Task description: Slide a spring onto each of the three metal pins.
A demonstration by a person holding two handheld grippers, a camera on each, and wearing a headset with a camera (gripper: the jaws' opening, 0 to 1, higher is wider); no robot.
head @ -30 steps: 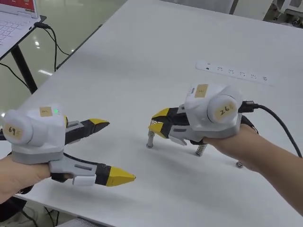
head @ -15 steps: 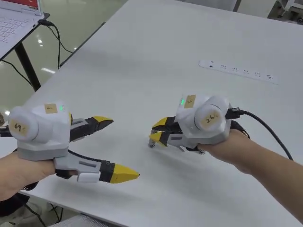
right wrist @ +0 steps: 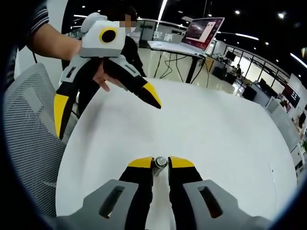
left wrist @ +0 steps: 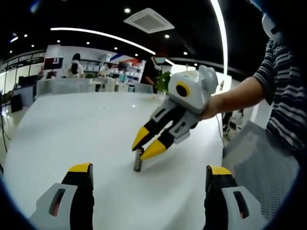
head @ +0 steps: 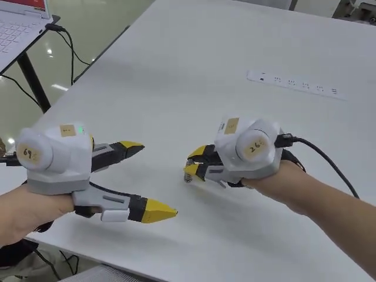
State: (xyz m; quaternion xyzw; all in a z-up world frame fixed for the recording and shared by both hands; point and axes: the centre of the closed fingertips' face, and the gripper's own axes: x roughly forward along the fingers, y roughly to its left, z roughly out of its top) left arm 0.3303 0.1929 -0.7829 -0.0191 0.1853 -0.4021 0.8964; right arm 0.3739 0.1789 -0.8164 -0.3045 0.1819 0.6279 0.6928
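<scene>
Right now the right tongs [head: 192, 161] are pinching narrowly on the spring [head: 188, 176], which is standing upright on the white bench [head: 194, 70] near its front edge. In the right gripper view, the 2 yellow-tipped jaws of the right tongs [right wrist: 160, 165] are sitting close together with the spring [right wrist: 157, 167] caught between them, and a rounded metal end, the pin [right wrist: 161, 160], is showing at the coil's top. In the left gripper view, the right tongs [left wrist: 146, 145] are reaching in from the right and angling downward, their tips meeting the upper end of the spring [left wrist: 138, 159] while its lower end is resting on the bench [left wrist: 72, 124].

Meanwhile the left tongs [head: 154, 178] are hovering well apart from the spring, to its left in the head view, with the jaws spread wide and nothing between them. Their own view is showing the left tongs [left wrist: 149, 168] gaping just as widely, the spring standing ahead between the 2 tips. In the right gripper view, the left tongs [right wrist: 106, 112] are hanging above the bench [right wrist: 216, 124], splayed and pointing toward the camera.

Farther back on the bench, a white power strip [head: 292, 86] is lying flat. A black cable [head: 320, 158] is trailing from the right tongs, and a laptop [head: 17, 23] is sitting on a separate stand at the upper left.
</scene>
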